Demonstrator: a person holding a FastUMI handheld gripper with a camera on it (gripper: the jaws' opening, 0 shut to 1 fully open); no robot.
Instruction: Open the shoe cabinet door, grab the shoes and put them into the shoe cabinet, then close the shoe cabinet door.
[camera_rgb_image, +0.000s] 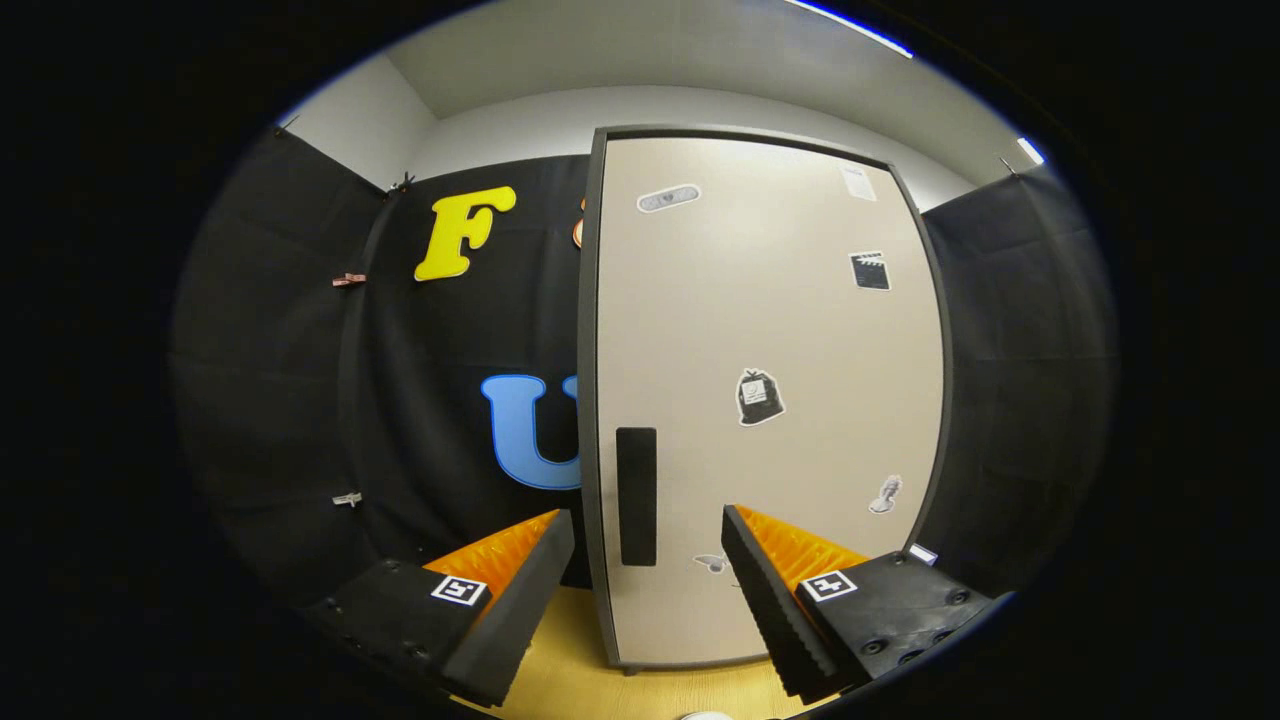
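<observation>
A tall beige shoe cabinet (765, 330) with a dark frame stands upright ahead of me, its door shut. A black vertical handle recess (636, 496) sits low near the door's left edge, between and just beyond my fingers. Several small stickers dot the door. My gripper (648, 535) is open, its two fingers spread wide with nothing between them, a short way in front of the door. One finger (520, 590) lies left of the cabinet's left edge, the other (770, 600) is in front of the door.
The cabinet stands on a light wooden floor (570, 660). Black cloth walls (290, 380) close in the booth on the left and right. A small white object (706, 715) peeks in at floor level just below my fingers.
</observation>
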